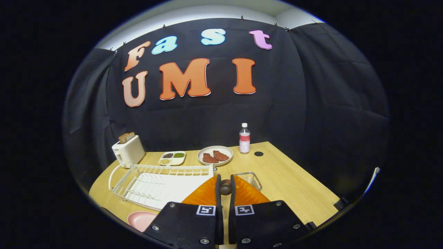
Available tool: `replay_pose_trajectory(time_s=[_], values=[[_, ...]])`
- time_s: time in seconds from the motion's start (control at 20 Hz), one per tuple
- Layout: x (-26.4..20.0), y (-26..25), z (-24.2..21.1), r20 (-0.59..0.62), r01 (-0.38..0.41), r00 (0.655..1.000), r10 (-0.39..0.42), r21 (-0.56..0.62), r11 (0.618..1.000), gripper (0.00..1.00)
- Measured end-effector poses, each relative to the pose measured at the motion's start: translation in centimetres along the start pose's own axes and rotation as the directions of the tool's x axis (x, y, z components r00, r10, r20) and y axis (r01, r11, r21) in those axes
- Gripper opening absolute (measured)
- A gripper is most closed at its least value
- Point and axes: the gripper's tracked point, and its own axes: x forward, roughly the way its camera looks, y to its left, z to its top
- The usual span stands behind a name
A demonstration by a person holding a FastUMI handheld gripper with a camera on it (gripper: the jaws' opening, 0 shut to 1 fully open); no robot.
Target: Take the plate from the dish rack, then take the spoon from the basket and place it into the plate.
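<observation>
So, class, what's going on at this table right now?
A hand-held gripper is shut on a spoon's dark rounded end, lifted above the wire basket. The pink plate lies on the table beside the empty dish rack. The spoon has yet to go into the plate.

Wood-grain table (287, 180); white wire dish rack (155, 180); smooth pink plate (140, 219).
</observation>
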Motion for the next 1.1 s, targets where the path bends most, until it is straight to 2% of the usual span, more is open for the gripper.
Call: replay_pose_trajectory(time_s=[0.3, 0.55, 0.8, 1.1], values=[[-5.1, 8.1, -0.8, 0.007, -0.123, 0.992, 0.123, -0.027, 0.992, 0.06], [-7.9, 14.0, -3.8, -0.025, -0.208, 0.978, 0.207, -0.05, 0.977, 0.06], [-9.1, 17.0, -8.6, -0.089, -0.253, 0.964, 0.249, -0.037, 0.967, 0.06], [-8.5, 17.9, -14.0, -0.167, -0.265, 0.953, 0.253, -0.051, 0.963, 0.06]])
